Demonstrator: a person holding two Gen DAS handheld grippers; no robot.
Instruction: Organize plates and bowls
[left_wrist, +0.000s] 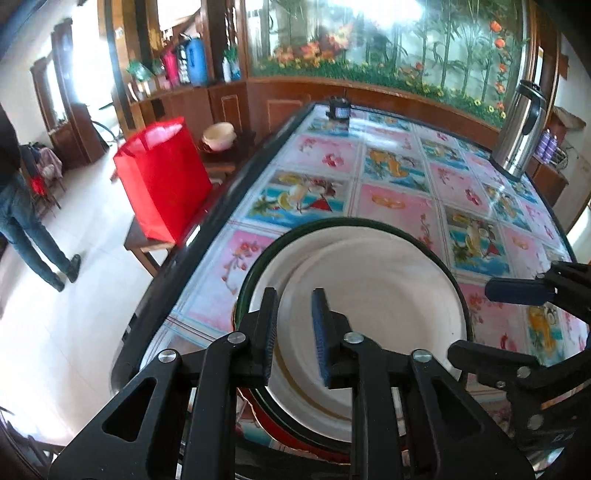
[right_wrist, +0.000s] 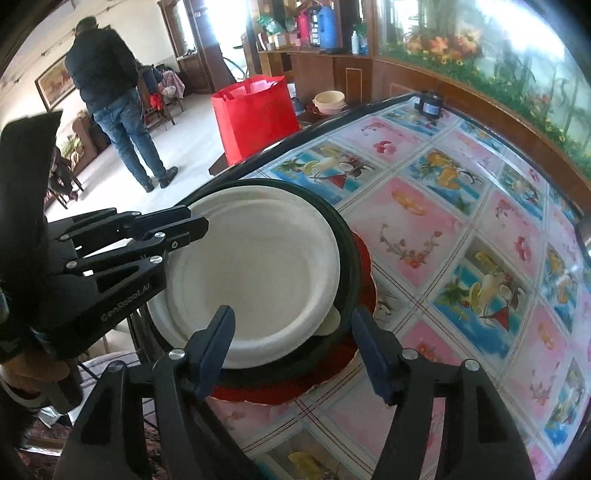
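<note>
Hovering over the stack, you have both tongs aimed down at it from the near side. The white plate (right_wrist: 255, 273) lies on top, inside the dark-rimmed plate (right_wrist: 347, 251), which rests on a red plate (right_wrist: 364, 258); the whole stack sits at the near left corner of the table (right_wrist: 424, 221).

Your left tongs (left_wrist: 295, 332) stand only slightly parted over the white plate's left near rim, and I cannot see that they pinch anything. Your right tongs (right_wrist: 291, 350) are spread wide, one finger over the white plate's near edge and the other out past the dark rim, pressing on nothing.

The stack lies straight ahead of and below both tongs, with no long axis to mind because it is round. Neither hand is clearly nearer.

The table's left edge runs close beside the stack, so there is little room that way. Ahead and to the right the table is open as far as the steel flask (left_wrist: 521, 136) and the small black device (left_wrist: 340, 109) at the far end. I judge any slide or lift is safest toward that side.
</note>
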